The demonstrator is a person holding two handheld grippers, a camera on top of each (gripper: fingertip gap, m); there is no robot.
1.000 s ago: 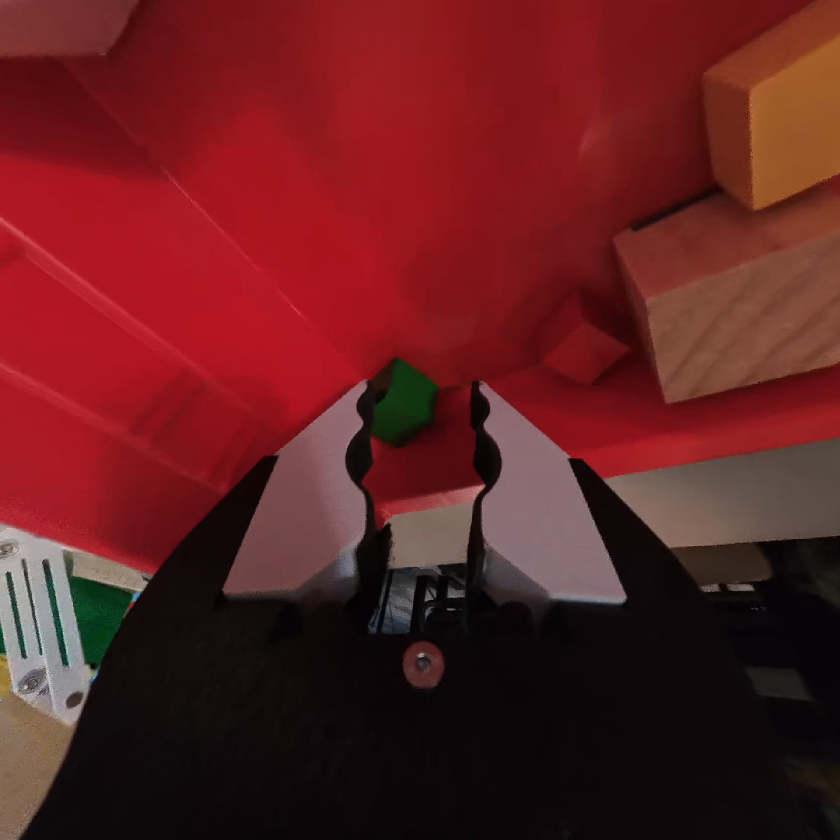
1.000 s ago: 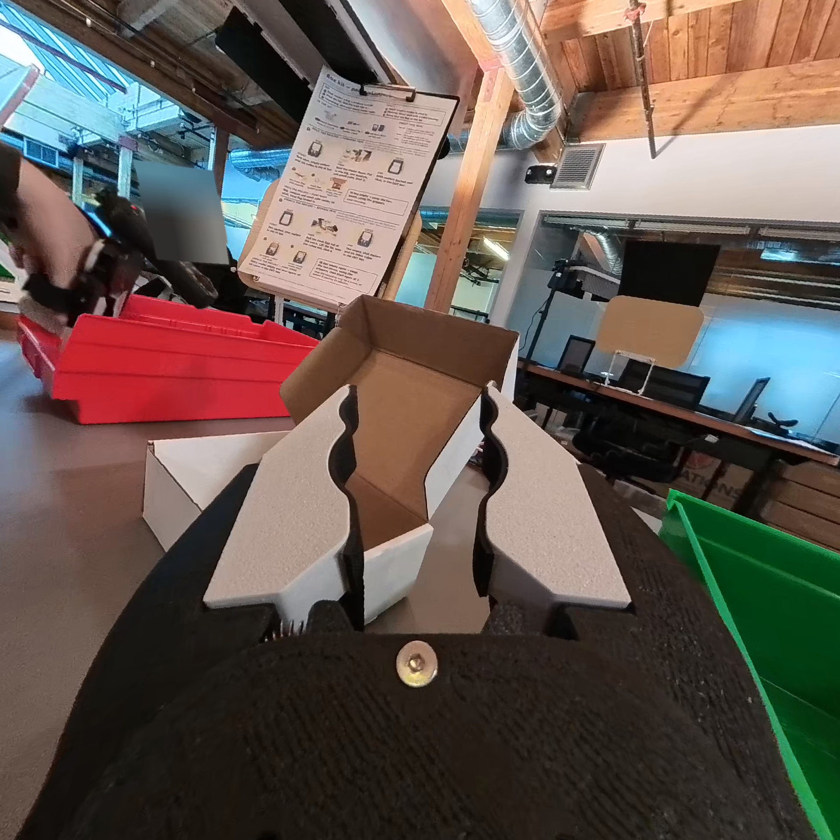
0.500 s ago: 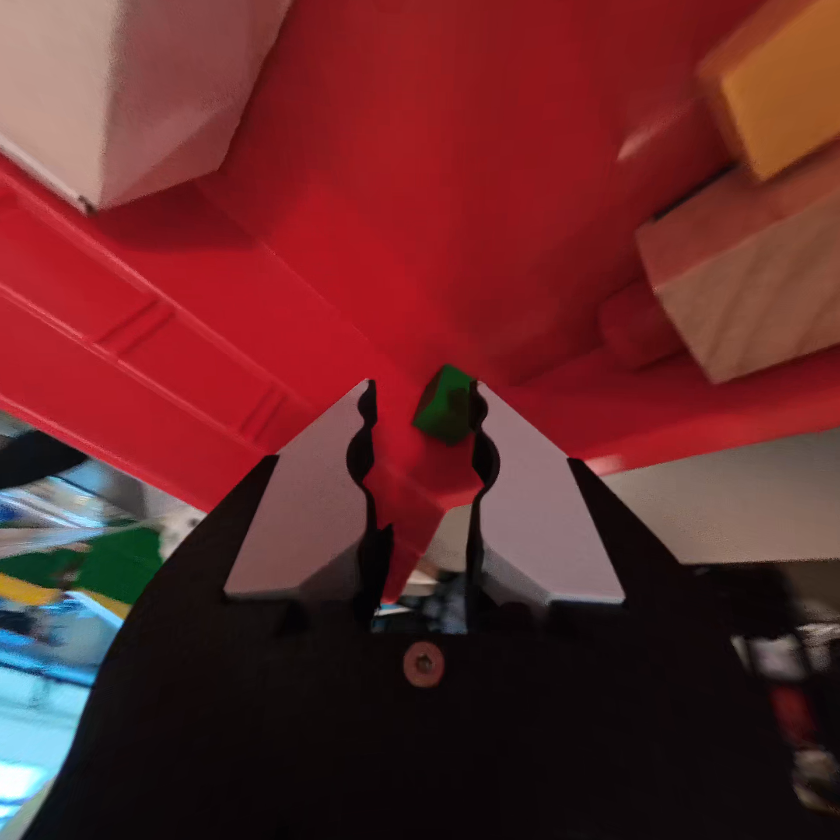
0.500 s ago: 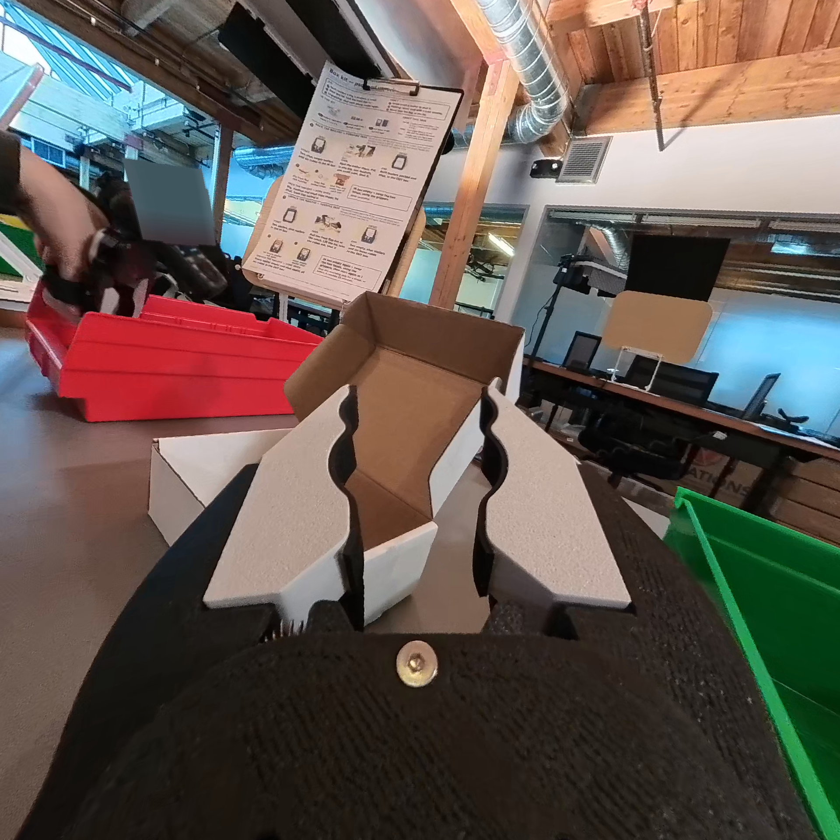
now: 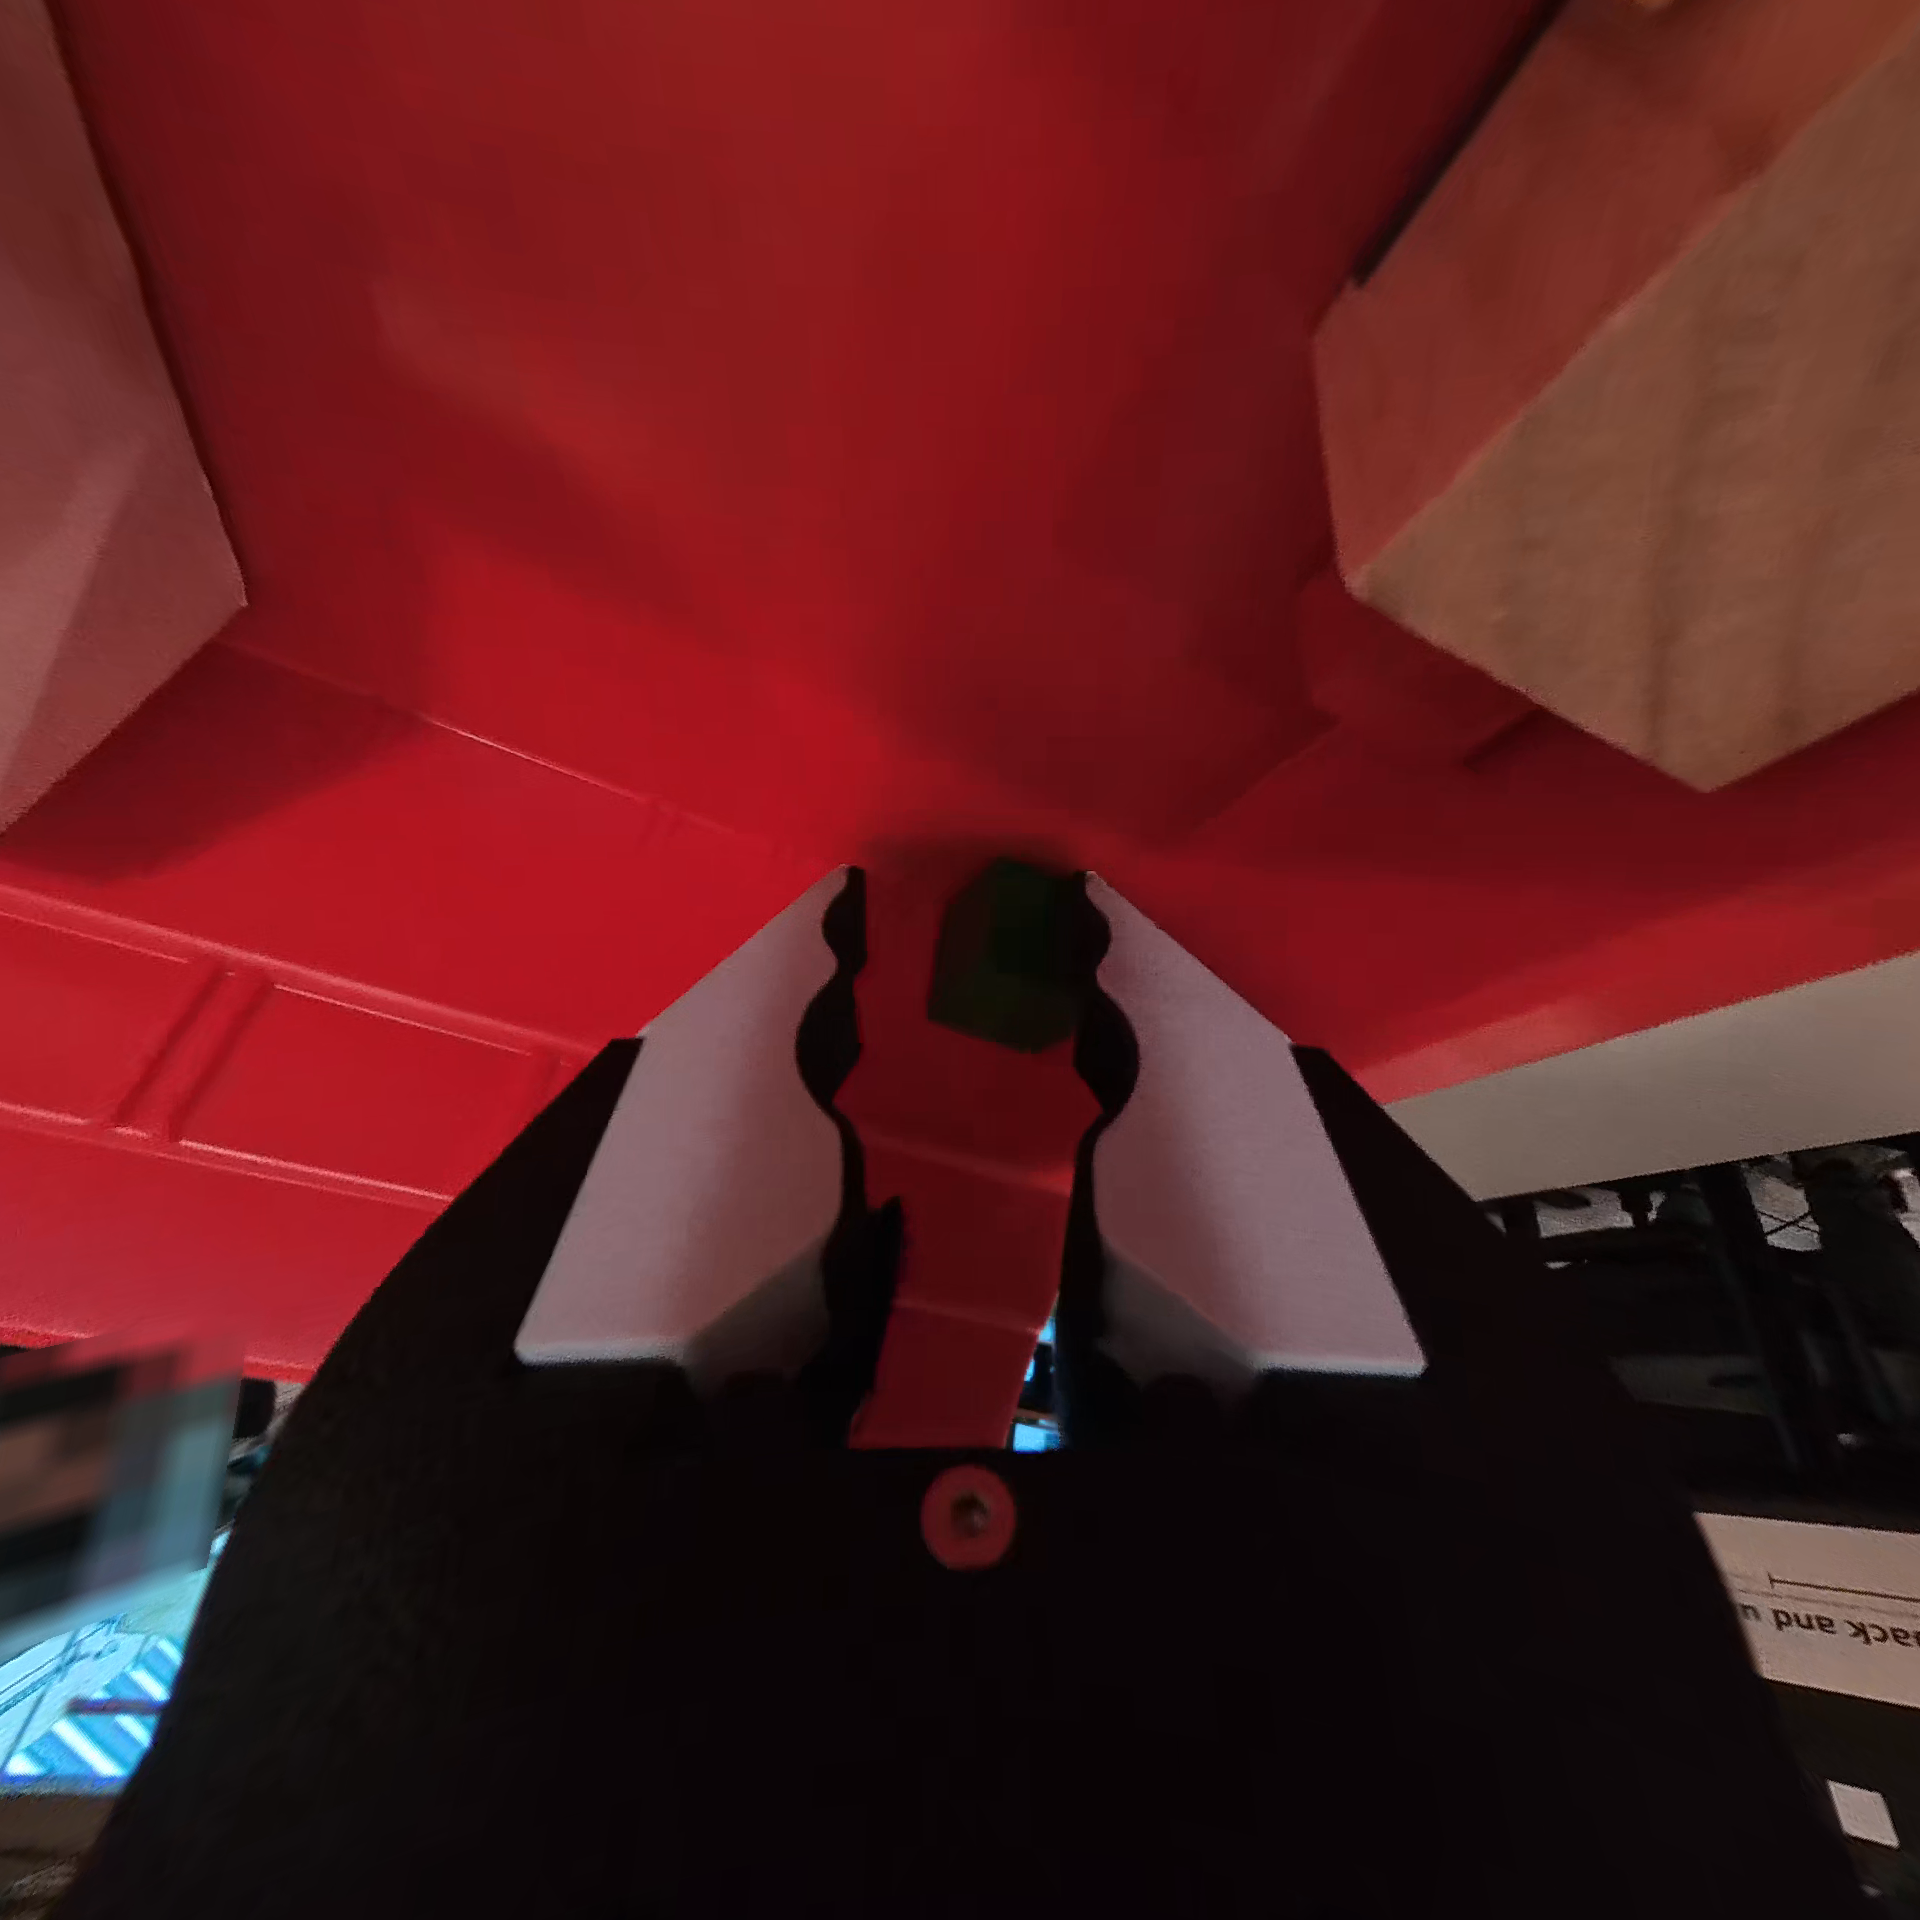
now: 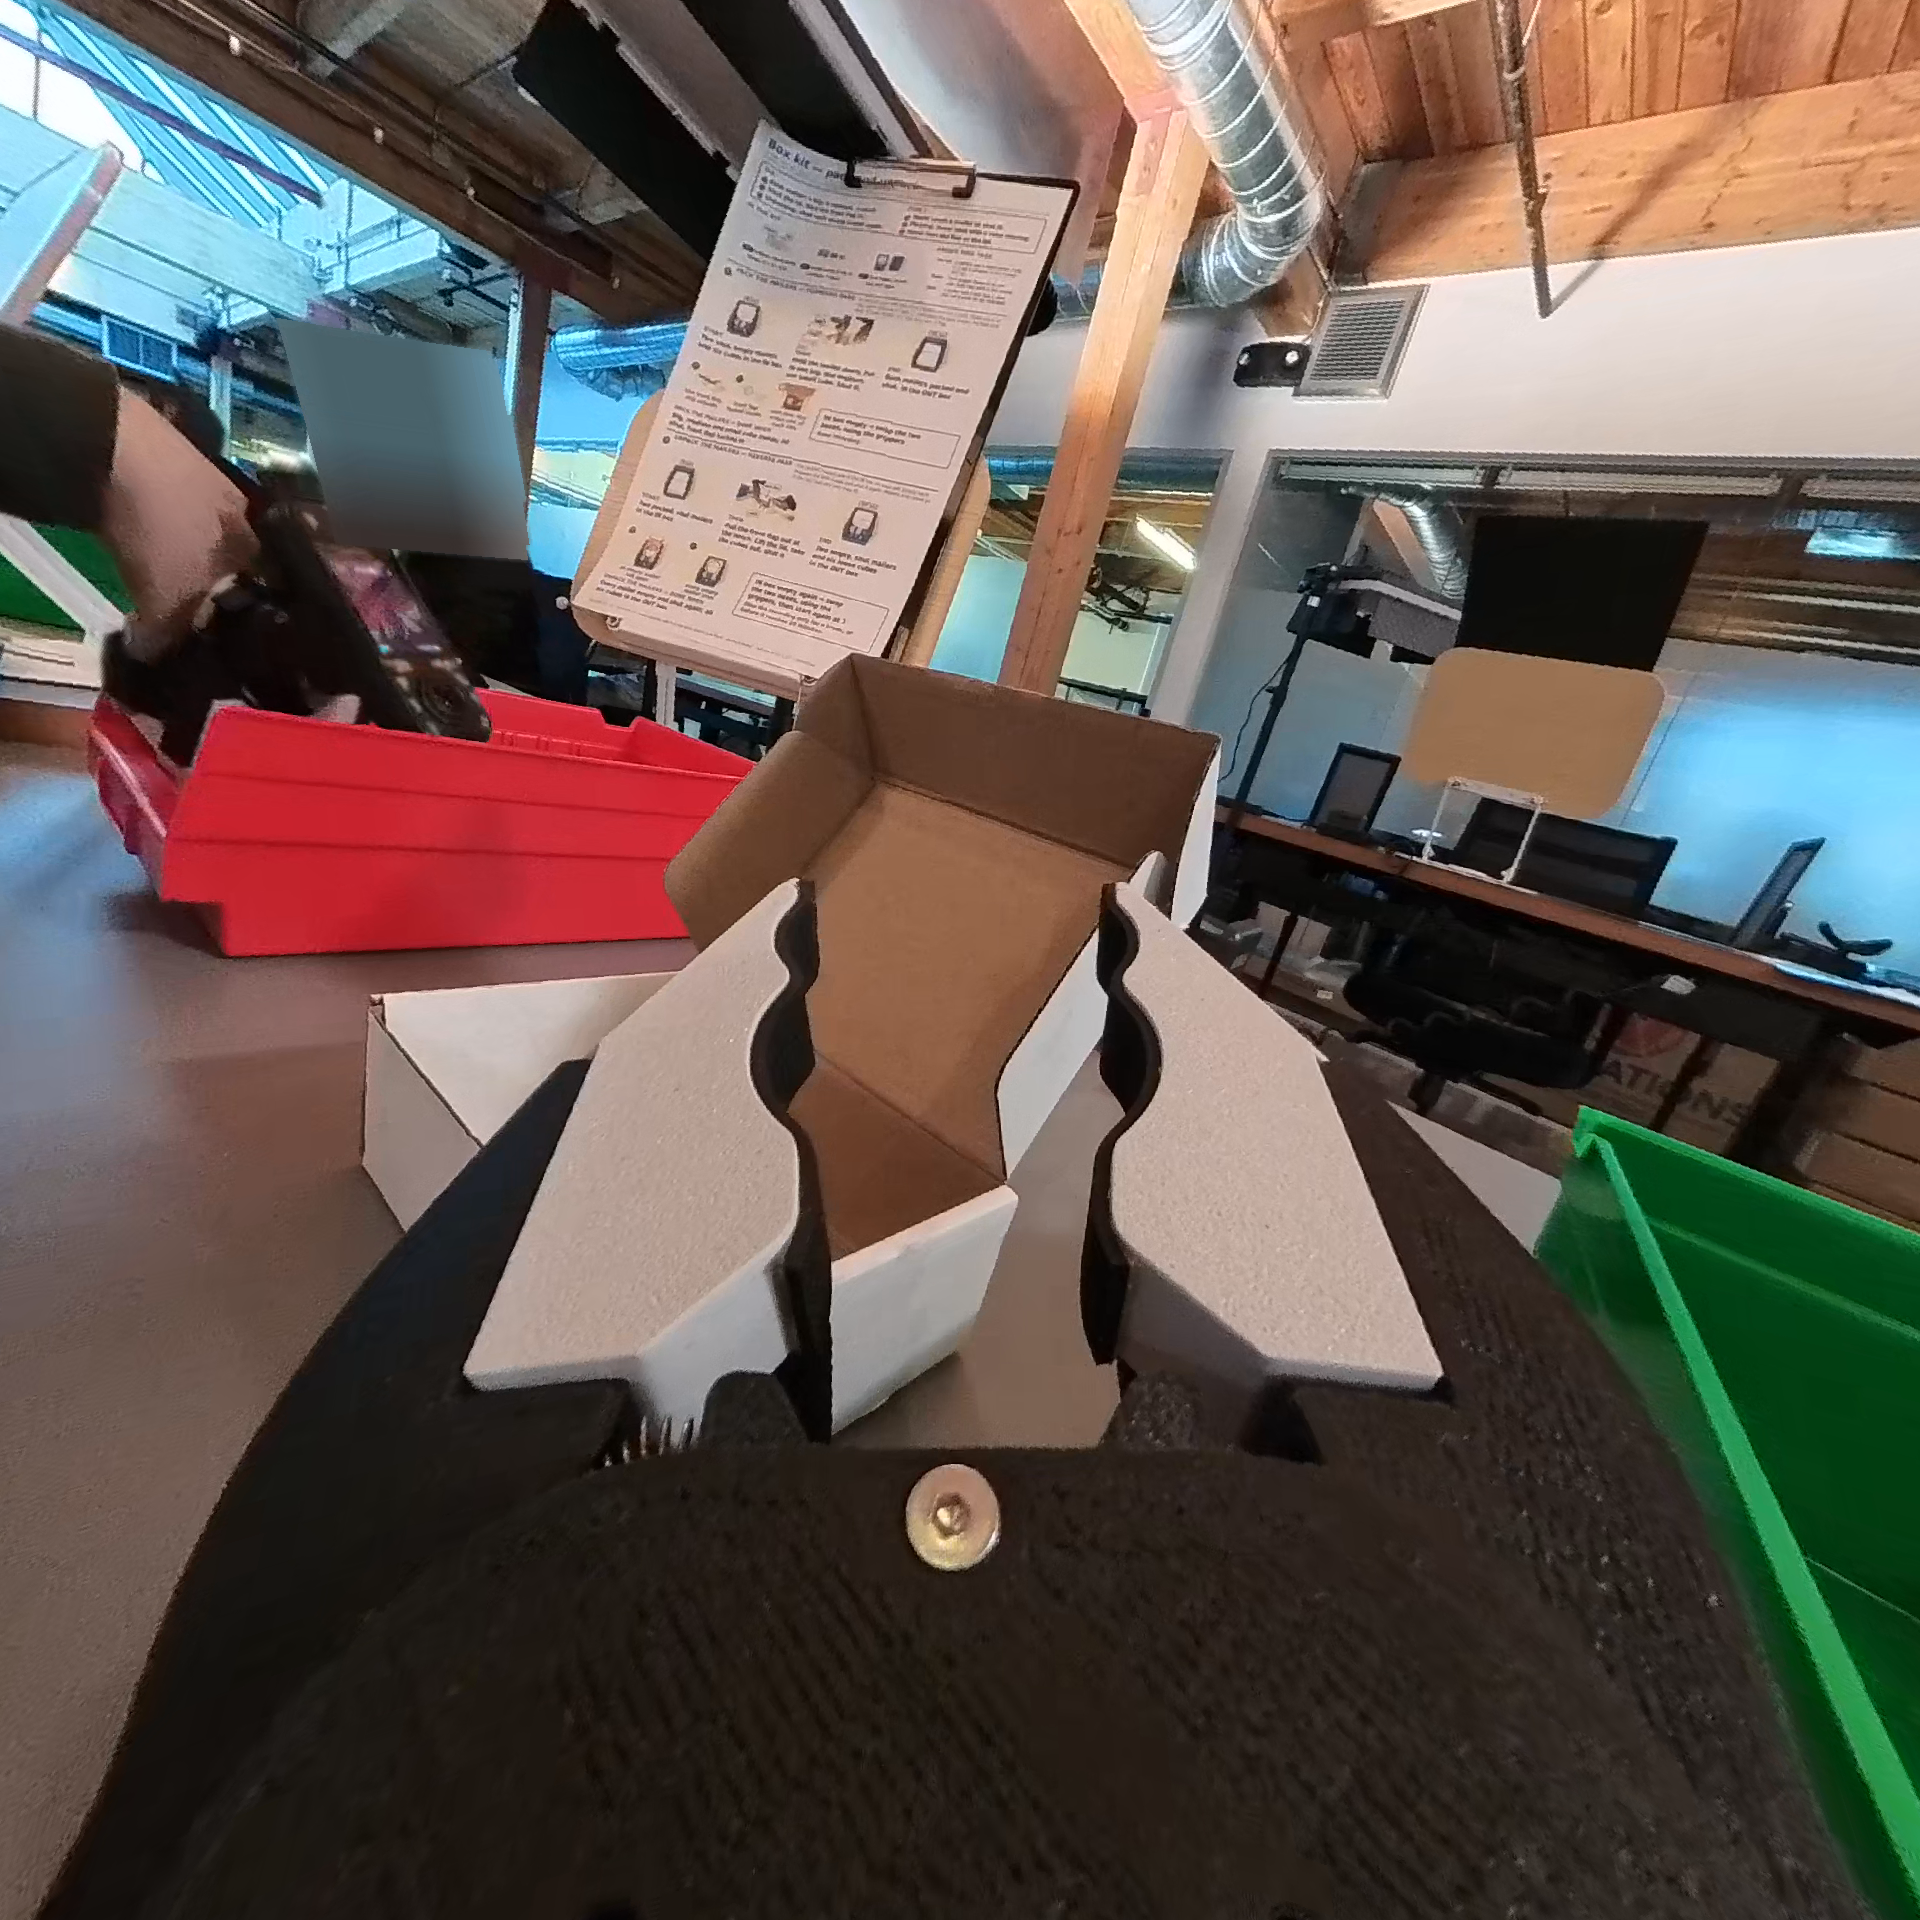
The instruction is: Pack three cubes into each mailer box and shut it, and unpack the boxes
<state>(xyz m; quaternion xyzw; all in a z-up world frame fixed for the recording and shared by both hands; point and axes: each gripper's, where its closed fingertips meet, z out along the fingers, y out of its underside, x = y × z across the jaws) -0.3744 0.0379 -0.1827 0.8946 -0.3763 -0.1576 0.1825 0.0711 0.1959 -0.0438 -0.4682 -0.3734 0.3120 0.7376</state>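
Left wrist view: my left gripper (image 5: pixel 968 878) is lowered into the red plastic bin (image 5: pixel 727 416). The small green cube (image 5: pixel 997 961) lies on the bin floor near the bin corner closest to the camera. A second ago the cube stood at the tip of my left finger; half a second ago it had shifted to the right fingertip. It now sits deeper between the fingers. It touches the right pad (image 5: pixel 1091 966), and red floor shows between it and the left pad, so nothing is clamped. The jaws stand at a narrow setting, a little wider than the cube. A pale wooden block (image 5: pixel 1621 468) lies toward the far right of the bin, and a white cardboard box (image 5: pixel 94 416) lies at its left side.

Judgement: the approach is complete and the cube is bracketed. The next step is to close the jaws, then lift. Because contact is on one side only, the cube may slide or twist as the jaws close.

Right wrist view: my right gripper (image 6: pixel 956 894) has barely moved. It hovers wide and empty over the open white mailer box with brown interior (image 6: pixel 914 1299), which stands on the worktop (image 6: pixel 156 1143) with its lid raised. No cubes are visible in the part of it that shows.
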